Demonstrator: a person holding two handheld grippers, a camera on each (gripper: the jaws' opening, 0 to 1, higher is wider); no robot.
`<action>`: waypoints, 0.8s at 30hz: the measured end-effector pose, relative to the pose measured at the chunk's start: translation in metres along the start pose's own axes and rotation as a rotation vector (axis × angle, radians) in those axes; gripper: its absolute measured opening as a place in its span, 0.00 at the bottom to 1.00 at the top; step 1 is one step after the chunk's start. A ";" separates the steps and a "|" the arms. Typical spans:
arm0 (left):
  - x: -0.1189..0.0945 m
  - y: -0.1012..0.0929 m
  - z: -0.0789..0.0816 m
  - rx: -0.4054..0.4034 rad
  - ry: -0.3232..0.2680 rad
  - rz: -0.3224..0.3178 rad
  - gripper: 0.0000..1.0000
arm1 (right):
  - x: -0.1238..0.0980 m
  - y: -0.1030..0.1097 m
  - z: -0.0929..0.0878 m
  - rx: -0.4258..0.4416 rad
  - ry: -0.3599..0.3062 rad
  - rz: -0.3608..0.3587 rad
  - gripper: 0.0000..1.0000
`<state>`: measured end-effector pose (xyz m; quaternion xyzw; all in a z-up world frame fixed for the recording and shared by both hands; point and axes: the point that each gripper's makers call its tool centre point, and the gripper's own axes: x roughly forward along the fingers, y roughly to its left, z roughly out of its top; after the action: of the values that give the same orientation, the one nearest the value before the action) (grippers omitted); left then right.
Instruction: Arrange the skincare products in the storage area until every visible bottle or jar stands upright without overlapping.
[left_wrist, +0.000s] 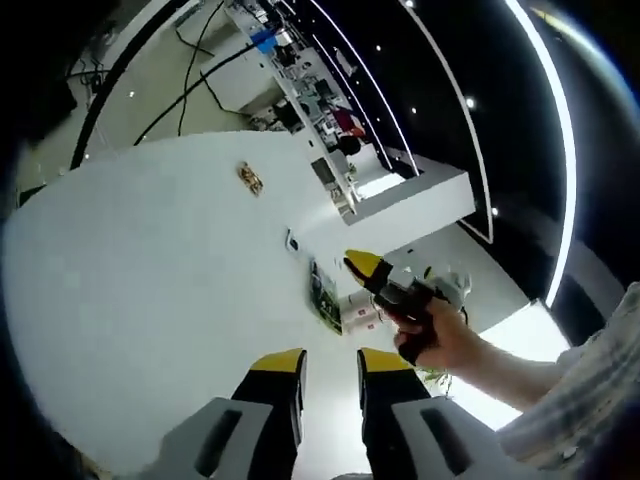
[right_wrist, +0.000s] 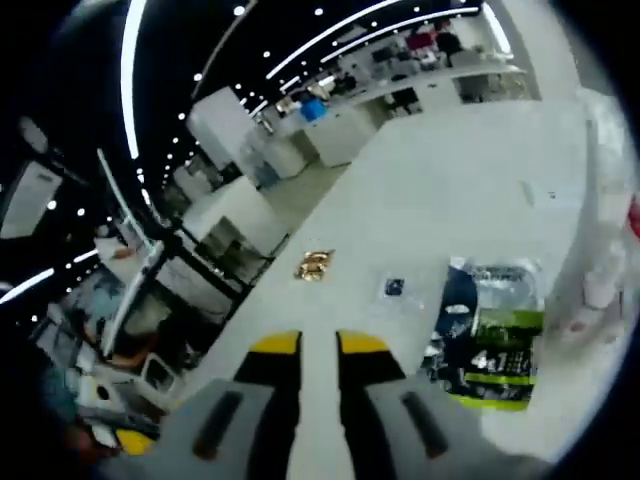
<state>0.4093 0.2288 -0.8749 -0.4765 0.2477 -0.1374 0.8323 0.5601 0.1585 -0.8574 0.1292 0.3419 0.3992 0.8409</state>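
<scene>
The left gripper (left_wrist: 330, 362) hangs over a white table (left_wrist: 150, 270), its yellow-tipped jaws standing a little apart with nothing between them. In the right gripper view the right gripper (right_wrist: 318, 345) looks the same: jaws parted by a narrow gap, holding nothing.

The skincare things sit in a loose cluster. In the left gripper view they lie at about one o'clock from the left jaw tips: a dark green packet (left_wrist: 323, 296) and, just beside it, a white box with red marks (left_wrist: 362, 314). The other gripper (left_wrist: 385, 282), held in a hand (left_wrist: 440, 340), comes in from the right and hovers just beyond that cluster, so the right hand looks the nearer of the two.

In the right gripper view the packet (right_wrist: 495, 335) lies flat at roughly three o'clock from the jaw tips, its long axis running toward and away from the camera. Pale bottles or tubes (right_wrist: 600, 270) stand or lean at the far right edge; they are too blurred to tell which. A small blue-marked sachet (right_wrist: 394, 288) and a small gold wrapper (right_wrist: 313, 265) lie ahead at twelve o'clock, well apart from the cluster.

I judge nothing is gripped yet, and the next reach would swing the right gripper rightward toward the packet.
</scene>
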 end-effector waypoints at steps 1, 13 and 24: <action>0.008 0.002 0.006 0.023 -0.014 0.020 0.30 | -0.024 0.009 -0.014 0.002 0.007 0.003 0.12; 0.092 0.045 0.048 0.424 0.064 0.301 0.83 | -0.127 0.009 -0.077 -0.009 0.035 -0.055 0.15; 0.168 0.095 0.166 0.659 -0.034 0.547 0.93 | -0.168 -0.001 -0.076 -0.062 0.067 -0.082 0.17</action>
<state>0.6397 0.3192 -0.9343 -0.1040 0.2940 0.0245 0.9498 0.4340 0.0260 -0.8345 0.0755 0.3625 0.3790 0.8481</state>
